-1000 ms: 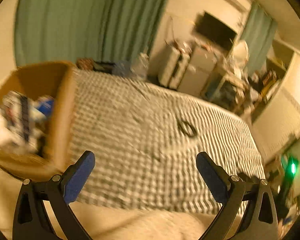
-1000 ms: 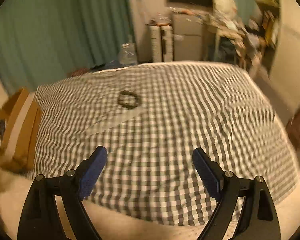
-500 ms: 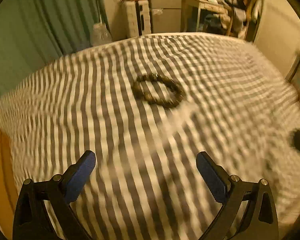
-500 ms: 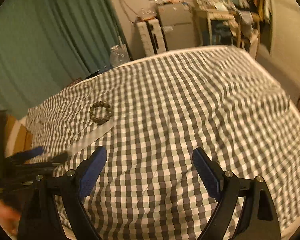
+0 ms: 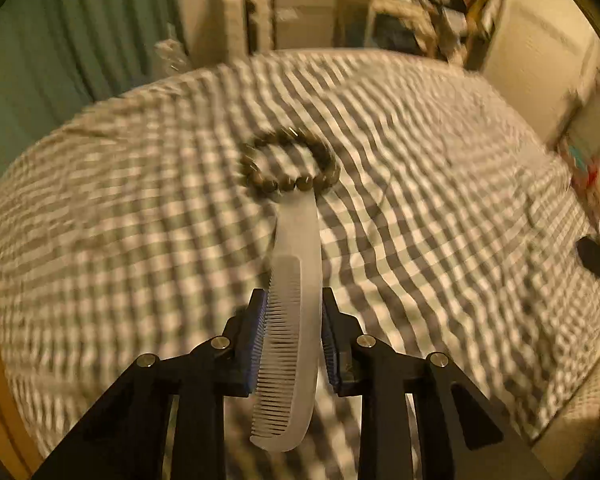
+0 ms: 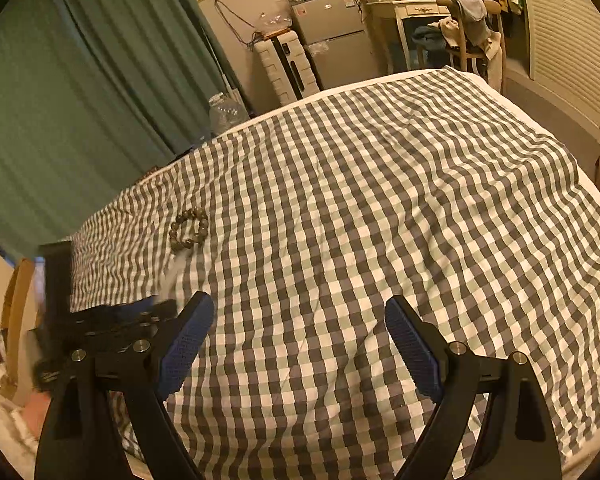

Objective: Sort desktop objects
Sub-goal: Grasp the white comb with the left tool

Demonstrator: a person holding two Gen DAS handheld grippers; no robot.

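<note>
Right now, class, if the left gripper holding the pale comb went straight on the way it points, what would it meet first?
Probably the dark beaded bracelet. The left gripper is shut on the pale plastic comb, whose far end already reaches the bracelet lying on the grey-and-white checked cloth; blur leaves contact unclear.

left gripper (image 5: pixel 294 332): black angular frame, silver screws, blue textured pads | right gripper (image 6: pixel 298 340): same black frame, blue ribbed pads (image 6: pixel 410 344)

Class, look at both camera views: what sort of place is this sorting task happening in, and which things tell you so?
Most likely a lived-in bedroom. The work surface looks like a bed under a checked cover, with green curtains behind it, and a small fridge beside a desk with a clothes-draped chair.
</note>
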